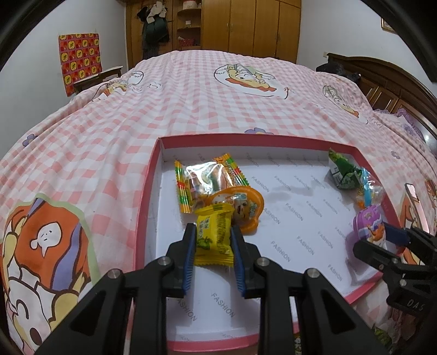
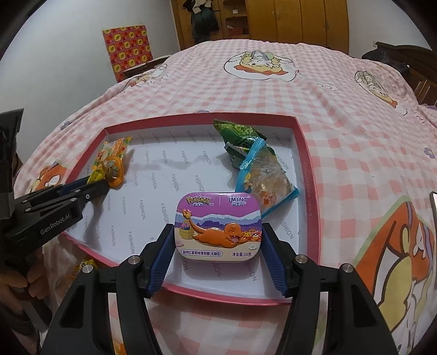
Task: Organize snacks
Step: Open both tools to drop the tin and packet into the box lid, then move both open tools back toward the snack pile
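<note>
A pink-rimmed white box lid (image 1: 153, 174) (image 2: 306, 174) lies on the bed. My left gripper (image 1: 214, 232) is shut on a yellow snack packet (image 1: 214, 234) over the lid's left part, by an orange jelly cup (image 1: 243, 204) and a clear striped packet (image 1: 202, 177). My right gripper (image 2: 218, 232) is shut on a purple Pokemon mint tin (image 2: 218, 226) at the lid's near right part. A green packet (image 2: 237, 133) and a blue-edged clear packet (image 2: 267, 174) lie beyond the tin. The right gripper (image 1: 393, 234) and tin (image 1: 368, 222) also show in the left wrist view.
The pink checked bedspread (image 1: 191, 103) surrounds the lid. More snack packets (image 2: 84, 267) lie on the bed near the lid's front edge. A phone (image 2: 433, 207) lies at the right. A wardrobe (image 1: 245, 24) and wooden headboard (image 1: 382, 79) stand behind.
</note>
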